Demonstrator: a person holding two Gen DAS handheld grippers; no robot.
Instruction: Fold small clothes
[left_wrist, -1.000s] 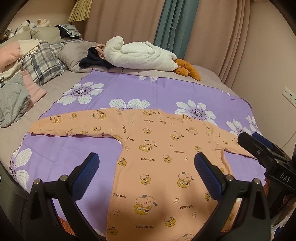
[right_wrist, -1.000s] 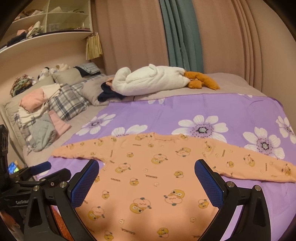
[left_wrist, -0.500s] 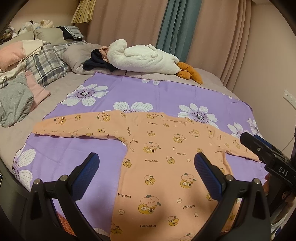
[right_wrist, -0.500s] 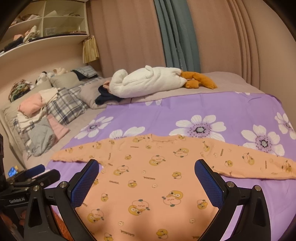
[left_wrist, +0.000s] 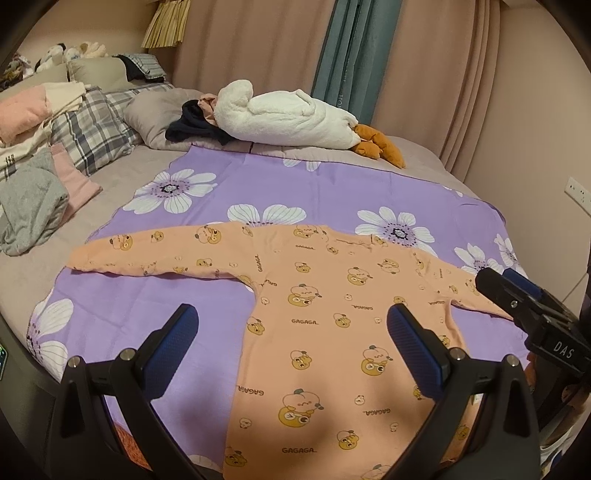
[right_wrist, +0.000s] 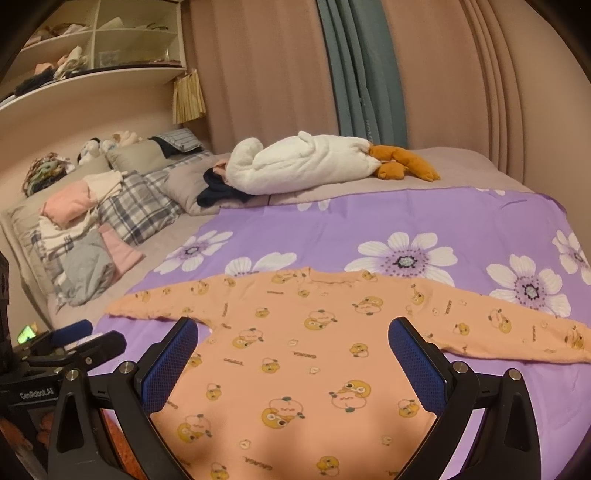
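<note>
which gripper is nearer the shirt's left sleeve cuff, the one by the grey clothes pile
Left. The left gripper hangs above the orange shirt on that sleeve's side; the right gripper is farther toward the opposite sleeve.

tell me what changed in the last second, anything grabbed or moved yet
Nothing was grabbed. Both cameras drew slightly back and up, so the orange long-sleeved cartoon-print shirt sits a little lower in each view. It stays flat, sleeves spread, on the purple flowered sheet. Left gripper and right gripper remain open and empty.
</note>
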